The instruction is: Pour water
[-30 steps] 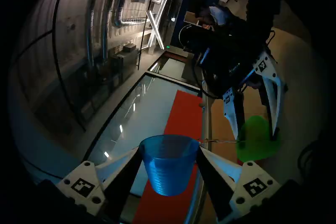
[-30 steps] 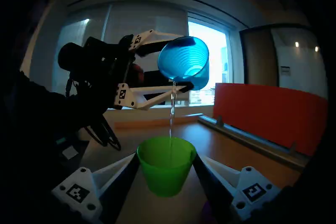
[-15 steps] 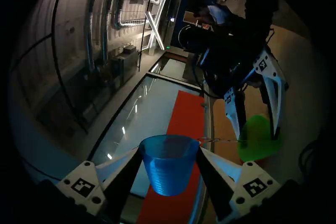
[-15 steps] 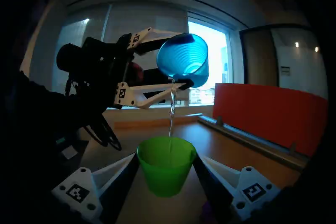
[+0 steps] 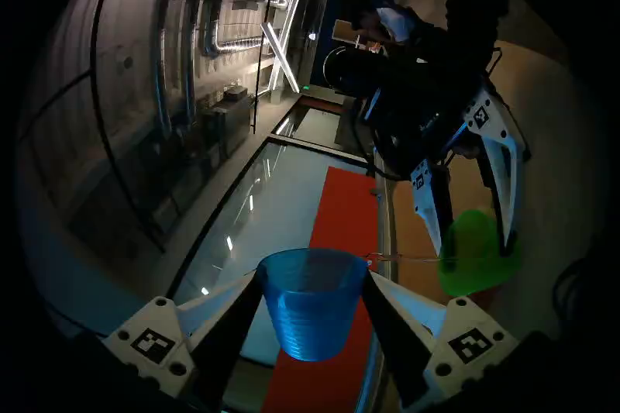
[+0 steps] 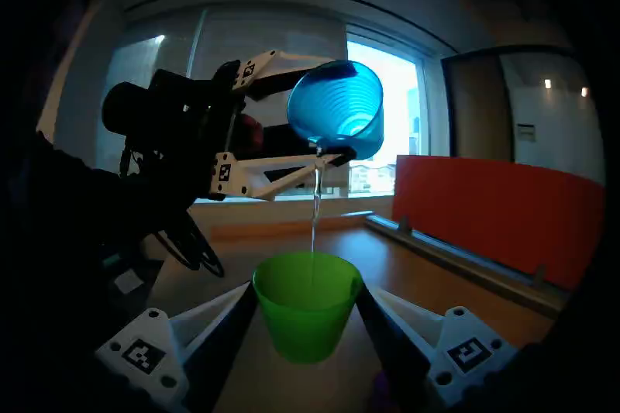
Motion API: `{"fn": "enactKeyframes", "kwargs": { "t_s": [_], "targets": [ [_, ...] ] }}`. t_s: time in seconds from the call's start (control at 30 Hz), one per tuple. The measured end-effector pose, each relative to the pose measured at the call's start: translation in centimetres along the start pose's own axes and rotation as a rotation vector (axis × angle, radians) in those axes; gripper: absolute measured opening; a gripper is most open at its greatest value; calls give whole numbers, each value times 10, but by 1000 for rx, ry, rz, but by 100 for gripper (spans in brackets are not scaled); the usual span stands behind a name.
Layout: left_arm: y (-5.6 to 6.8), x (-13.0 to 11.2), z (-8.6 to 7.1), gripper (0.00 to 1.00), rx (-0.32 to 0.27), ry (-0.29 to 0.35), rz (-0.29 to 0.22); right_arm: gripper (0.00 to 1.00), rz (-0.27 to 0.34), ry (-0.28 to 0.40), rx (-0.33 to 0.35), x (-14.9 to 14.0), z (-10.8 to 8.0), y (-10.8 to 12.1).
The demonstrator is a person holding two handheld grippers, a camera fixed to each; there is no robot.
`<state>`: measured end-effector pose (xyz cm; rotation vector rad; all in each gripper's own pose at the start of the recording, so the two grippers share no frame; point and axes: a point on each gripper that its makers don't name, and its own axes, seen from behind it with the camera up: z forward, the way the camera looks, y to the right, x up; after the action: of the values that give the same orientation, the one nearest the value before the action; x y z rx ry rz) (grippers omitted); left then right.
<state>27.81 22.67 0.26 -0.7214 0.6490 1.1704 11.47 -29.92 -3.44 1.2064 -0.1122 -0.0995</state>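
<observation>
The left tongs (image 5: pixel 312 293) stay clamped on the blue cup (image 5: pixel 312 318). In the right gripper view the cup hangs tipped, mouth forward and down, and it has crept slightly higher and to the left since a second ago. A thin water stream (image 6: pixel 314 204) still falls from its lip into the green cup (image 6: pixel 308 318). The right tongs (image 6: pixel 308 301) grip that cup upright over the wooden surface (image 6: pixel 403 254), and it has not shifted. A red panel (image 6: pixel 496 204) stands at the far right.
</observation>
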Motion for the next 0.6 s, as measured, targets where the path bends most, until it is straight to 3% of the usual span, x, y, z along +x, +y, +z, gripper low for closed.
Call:
{"fn": "enactKeyframes", "kwargs": {
  "t_s": [0.6],
  "targets": [
    [0, 4, 1, 86, -8, -2, 35, 91, 0, 6, 0, 0, -1, 1]
  ]
}}
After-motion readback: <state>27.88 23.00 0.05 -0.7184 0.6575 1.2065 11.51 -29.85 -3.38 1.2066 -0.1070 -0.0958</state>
